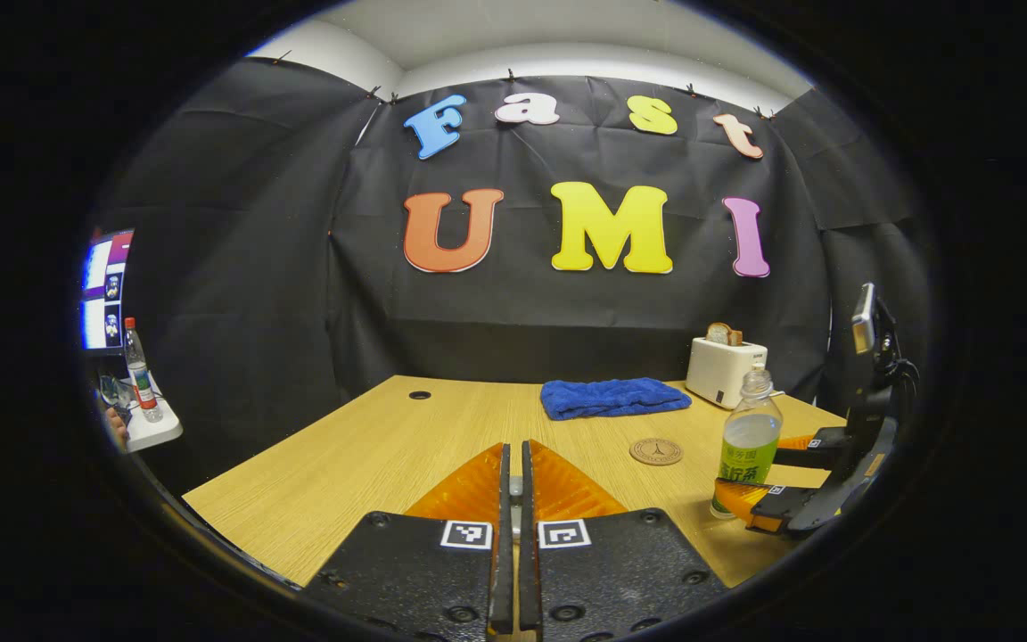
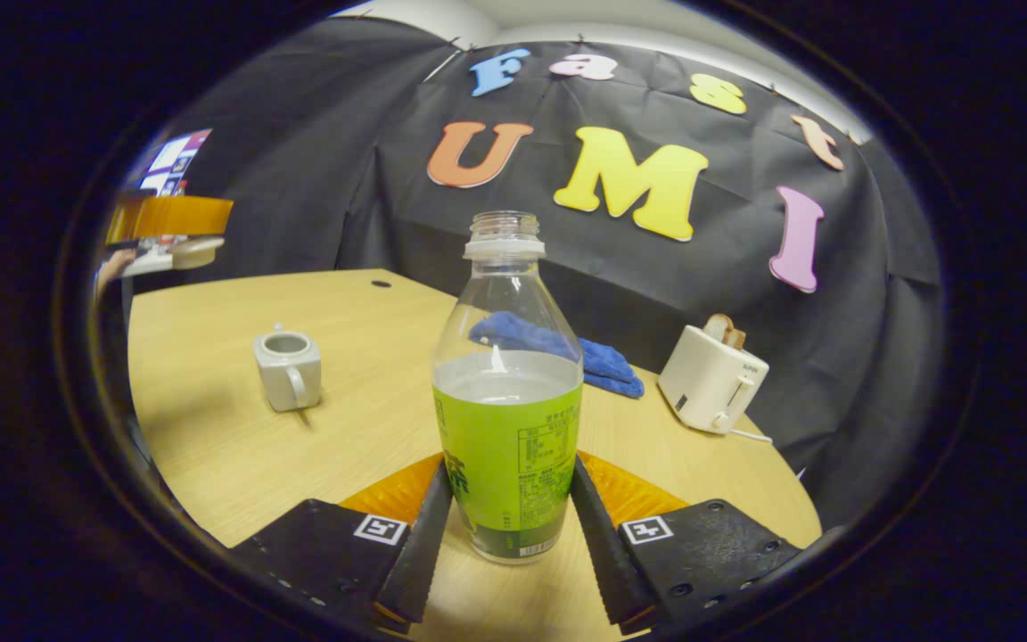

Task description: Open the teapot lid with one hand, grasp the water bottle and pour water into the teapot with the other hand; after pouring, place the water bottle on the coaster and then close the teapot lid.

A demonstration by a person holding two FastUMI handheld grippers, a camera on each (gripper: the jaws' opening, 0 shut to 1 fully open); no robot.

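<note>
— Step in hand?

— Grasping the bottle (image 2: 506,401), by the look of it. Stands low in the centre of the right gripper view, on the table (image 1: 371,455), uncapped and about half full. Flanked by the right gripper (image 2: 512,508), with jaws set to the bottle's width and both pads laid against the lower label.

— And the other one?

— Left gripper (image 1: 513,481) at bottom centre of the left gripper view, with jaws narrowed to a slit. Pinches a small pale bit there, probably the lid (image 1: 514,487), though hard to swear to. Fits with the teapot (image 2: 286,367) at the left of the right gripper view: open-topped, lidless.

— Next, then?

— Lifting the bottle straight up, carrying it leftward in frame to the teapot, and tipping slowly over a small mouth. Calls for a firm hold on something smooth, round and sloshing.

— Room?

— Bare wood between bottle and teapot. Towel (image 1: 613,398) and toaster (image 2: 711,379) further back, toward the right, well apart from that path. Coaster (image 1: 656,451) right of centre in the left gripper view, near the bottle and free for later. Near edge of the table close below the bottle in frame, so better not to draw back.
</note>
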